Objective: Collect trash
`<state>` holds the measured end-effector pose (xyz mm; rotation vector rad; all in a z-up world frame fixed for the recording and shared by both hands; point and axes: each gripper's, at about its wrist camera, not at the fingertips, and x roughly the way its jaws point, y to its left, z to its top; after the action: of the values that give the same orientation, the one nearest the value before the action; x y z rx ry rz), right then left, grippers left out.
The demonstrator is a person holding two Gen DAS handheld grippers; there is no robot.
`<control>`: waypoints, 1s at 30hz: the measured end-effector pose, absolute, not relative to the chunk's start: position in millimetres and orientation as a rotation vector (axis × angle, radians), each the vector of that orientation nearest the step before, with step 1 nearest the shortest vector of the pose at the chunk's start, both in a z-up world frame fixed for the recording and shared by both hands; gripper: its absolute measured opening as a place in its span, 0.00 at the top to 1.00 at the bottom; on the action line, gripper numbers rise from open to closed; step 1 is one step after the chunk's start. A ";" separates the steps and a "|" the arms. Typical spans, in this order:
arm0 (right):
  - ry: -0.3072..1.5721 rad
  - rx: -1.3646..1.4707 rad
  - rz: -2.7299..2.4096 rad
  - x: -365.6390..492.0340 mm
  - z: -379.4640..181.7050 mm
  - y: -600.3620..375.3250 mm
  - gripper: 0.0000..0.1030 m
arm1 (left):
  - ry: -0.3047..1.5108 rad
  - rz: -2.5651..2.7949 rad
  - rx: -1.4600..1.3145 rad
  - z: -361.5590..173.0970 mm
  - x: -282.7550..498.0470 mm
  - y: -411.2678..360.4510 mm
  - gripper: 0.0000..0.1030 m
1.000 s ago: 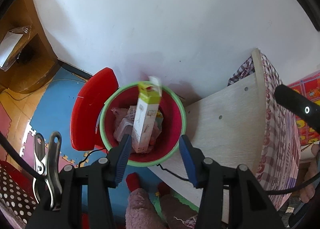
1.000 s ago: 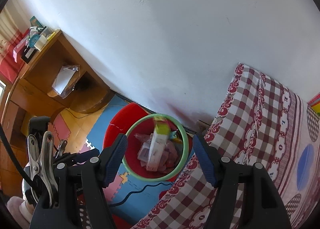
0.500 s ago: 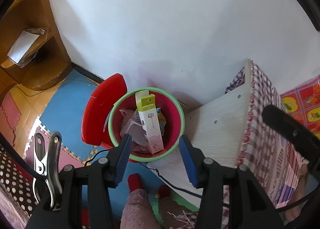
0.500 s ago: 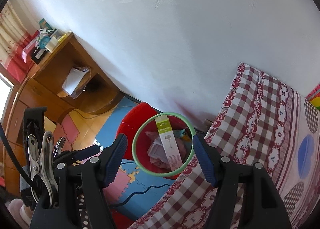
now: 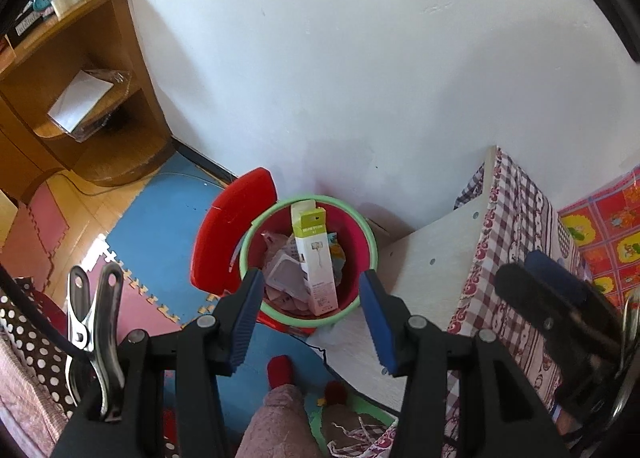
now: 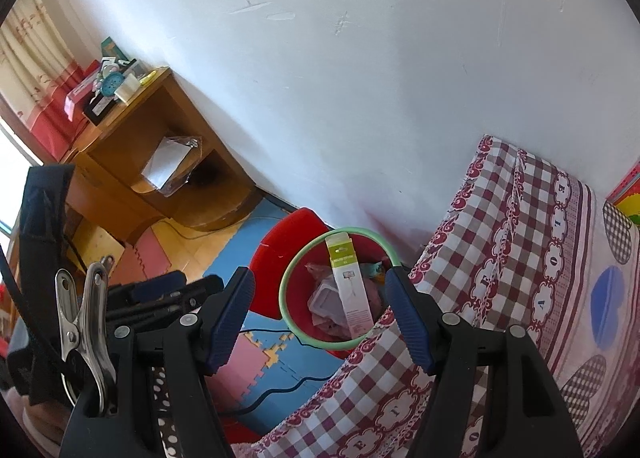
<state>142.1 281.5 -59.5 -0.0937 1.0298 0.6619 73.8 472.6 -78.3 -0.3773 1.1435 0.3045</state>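
Note:
A red trash bin with a green rim [image 5: 370, 242] [image 6: 285, 298] stands on the floor by the white wall, its red lid [image 5: 228, 234] [image 6: 280, 250] tipped open behind it. A tall white and green box [image 5: 316, 258] [image 6: 350, 290] leans inside on crumpled wrappers. My left gripper [image 5: 310, 314] is open and empty, well above the bin. My right gripper [image 6: 320, 322] is open and empty, above the bed edge beside the bin.
A bed with a checked red cover [image 6: 500, 258] [image 5: 516, 242] and pale wooden side [image 5: 432, 258] stands right of the bin. A wooden shelf unit [image 5: 80, 98] [image 6: 160, 162] stands left. Foam mats [image 5: 160, 226] and a black cable [image 6: 280, 390] lie on the floor.
The box has dropped into the bin and settled leaning. Both grippers have pulled up and back from the bin, still open.

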 end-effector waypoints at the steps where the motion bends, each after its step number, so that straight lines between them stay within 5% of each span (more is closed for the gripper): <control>1: 1.030 -0.097 0.665 140.1 -59.4 281.3 0.32 | 1.143 0.308 -0.374 -76.9 73.5 471.6 0.50; 30: 1.068 -0.103 0.659 120.4 -78.2 279.6 0.32 | 1.186 0.337 -0.353 -79.9 63.5 459.1 0.49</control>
<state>120.4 279.6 -78.2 -0.1028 1.0682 0.6588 63.5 459.1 -79.9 -0.3534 1.1857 0.3373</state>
